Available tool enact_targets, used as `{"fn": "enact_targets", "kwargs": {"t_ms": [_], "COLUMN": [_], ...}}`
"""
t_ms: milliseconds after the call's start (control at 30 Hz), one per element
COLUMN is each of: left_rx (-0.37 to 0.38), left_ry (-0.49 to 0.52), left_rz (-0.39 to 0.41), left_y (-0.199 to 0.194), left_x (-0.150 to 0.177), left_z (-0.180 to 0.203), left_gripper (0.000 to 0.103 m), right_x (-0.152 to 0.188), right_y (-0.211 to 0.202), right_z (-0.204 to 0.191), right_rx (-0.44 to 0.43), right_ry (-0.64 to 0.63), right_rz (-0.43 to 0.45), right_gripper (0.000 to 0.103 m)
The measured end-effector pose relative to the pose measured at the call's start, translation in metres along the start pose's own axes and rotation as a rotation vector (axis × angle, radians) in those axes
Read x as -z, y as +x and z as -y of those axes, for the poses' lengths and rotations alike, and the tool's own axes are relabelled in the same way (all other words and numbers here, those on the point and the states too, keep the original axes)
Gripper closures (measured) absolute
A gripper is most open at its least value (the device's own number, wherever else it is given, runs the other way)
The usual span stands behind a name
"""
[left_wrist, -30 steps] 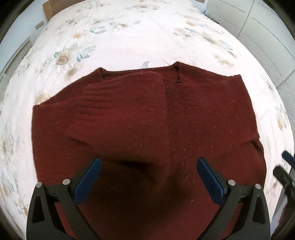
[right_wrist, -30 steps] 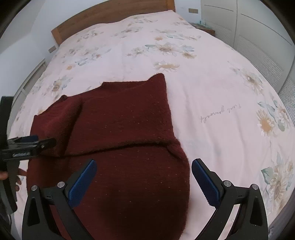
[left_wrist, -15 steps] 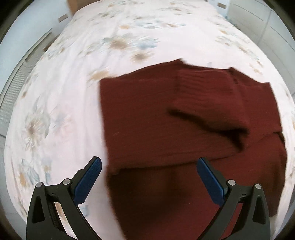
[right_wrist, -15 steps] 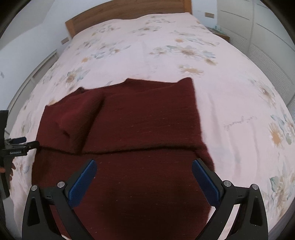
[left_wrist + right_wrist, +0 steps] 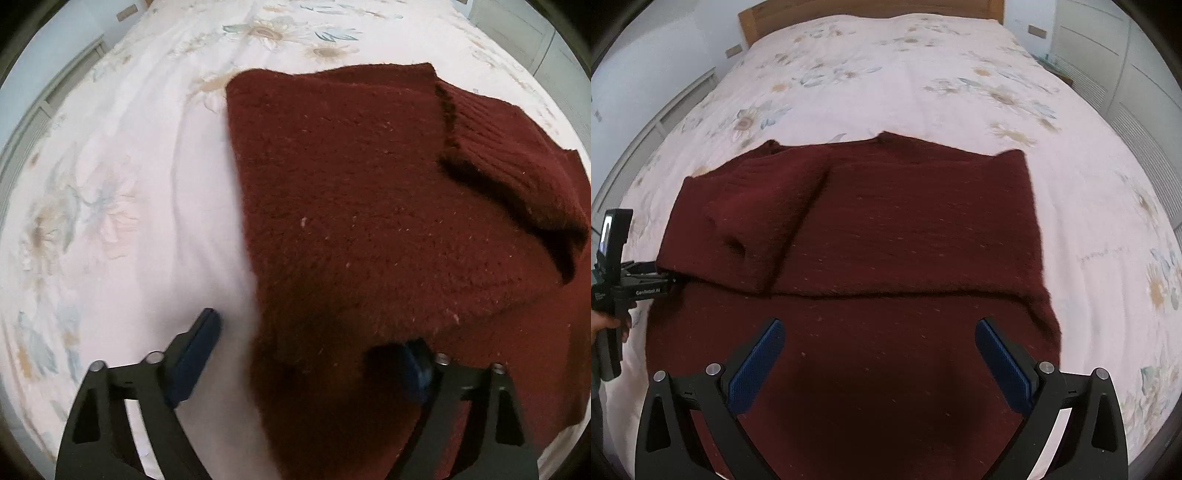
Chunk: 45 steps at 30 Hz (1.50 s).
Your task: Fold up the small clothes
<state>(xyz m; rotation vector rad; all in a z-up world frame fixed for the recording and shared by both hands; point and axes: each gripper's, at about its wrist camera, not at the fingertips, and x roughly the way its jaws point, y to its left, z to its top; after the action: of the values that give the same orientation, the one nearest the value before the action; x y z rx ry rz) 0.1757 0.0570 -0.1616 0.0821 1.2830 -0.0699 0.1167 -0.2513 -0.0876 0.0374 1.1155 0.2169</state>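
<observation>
Right wrist: floral bedspread (image 5: pixel 923 74), wooden headboard (image 5: pixel 849 7), white louvred wardrobe doors (image 5: pixel 1126 92)

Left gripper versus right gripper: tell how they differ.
The left gripper, its jaws just closing, straddles the dark red knitted sweater's side edge, one pad on the pale floral bedspread. The right gripper stands wider, empty above the sweater's middle. Both have blue pads.
</observation>
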Motion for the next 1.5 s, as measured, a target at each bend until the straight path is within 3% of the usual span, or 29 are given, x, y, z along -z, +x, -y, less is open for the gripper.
{"fn": "enact_targets", "kwargs": {"t_ms": [67, 133, 267, 333, 467, 667, 833, 1033, 1067, 1167, 1200, 1233, 1267, 1500], "left_rx": [0.015, 0.047, 0.064, 0.077, 0.116, 0.104, 0.123, 0.132, 0.13, 0.118, 0.111, 0.106, 0.102, 0.074], "left_ry": [0.018, 0.037, 0.072, 0.07, 0.051, 0.028, 0.009, -0.005, -0.004, 0.009, 0.019, 0.024, 0.029, 0.033], "left_rz": [0.011, 0.024, 0.031, 0.034, 0.04, 0.036, 0.032, 0.028, 0.029, 0.029, 0.028, 0.027, 0.026, 0.042], "left_y": [0.001, 0.001, -0.002, -0.002, -0.007, -0.003, 0.001, -0.004, -0.003, -0.006, -0.005, -0.004, -0.003, -0.007], "left_x": [0.0, 0.0, -0.002, -0.005, -0.006, 0.001, 0.0, 0.005, 0.006, 0.011, 0.009, 0.007, 0.008, 0.015], "left_z": [0.003, 0.006, 0.01, 0.006, -0.003, -0.025, -0.033, -0.039, -0.042, -0.045, -0.039, -0.03, -0.027, -0.002], "left_gripper": [0.035, 0.054, 0.071, 0.084, 0.09, 0.091, 0.091, 0.09, 0.09, 0.09, 0.09, 0.09, 0.09, 0.09], "right_x": [-0.004, -0.009, -0.021, -0.029, -0.049, -0.073, -0.084, -0.087, -0.087, -0.087, -0.088, -0.09, -0.092, -0.102], "right_y": [0.004, 0.007, 0.01, 0.01, 0.011, 0.03, 0.069, 0.114, 0.117, 0.12, 0.118, 0.114, 0.109, 0.052], "right_z": [-0.01, -0.019, -0.044, -0.059, -0.09, -0.145, -0.18, -0.198, -0.2, -0.197, -0.194, -0.19, -0.183, -0.111], "right_rx": [-0.006, -0.012, -0.024, -0.026, -0.027, -0.032, 0.008, 0.084, 0.095, 0.101, 0.098, 0.09, 0.085, 0.018], "right_ry": [-0.014, -0.029, -0.083, -0.117, -0.194, -0.343, -0.447, -0.486, -0.488, -0.481, -0.469, -0.456, -0.44, -0.234], "right_rz": [-0.002, -0.003, 0.001, 0.009, 0.034, 0.031, -0.026, -0.114, -0.115, -0.112, -0.109, -0.102, -0.091, 0.025], "right_gripper": [0.001, 0.001, 0.001, 0.001, 0.001, 0.001, 0.001, 0.002, 0.01, 0.059, 0.063, 0.079, 0.085, 0.086]}}
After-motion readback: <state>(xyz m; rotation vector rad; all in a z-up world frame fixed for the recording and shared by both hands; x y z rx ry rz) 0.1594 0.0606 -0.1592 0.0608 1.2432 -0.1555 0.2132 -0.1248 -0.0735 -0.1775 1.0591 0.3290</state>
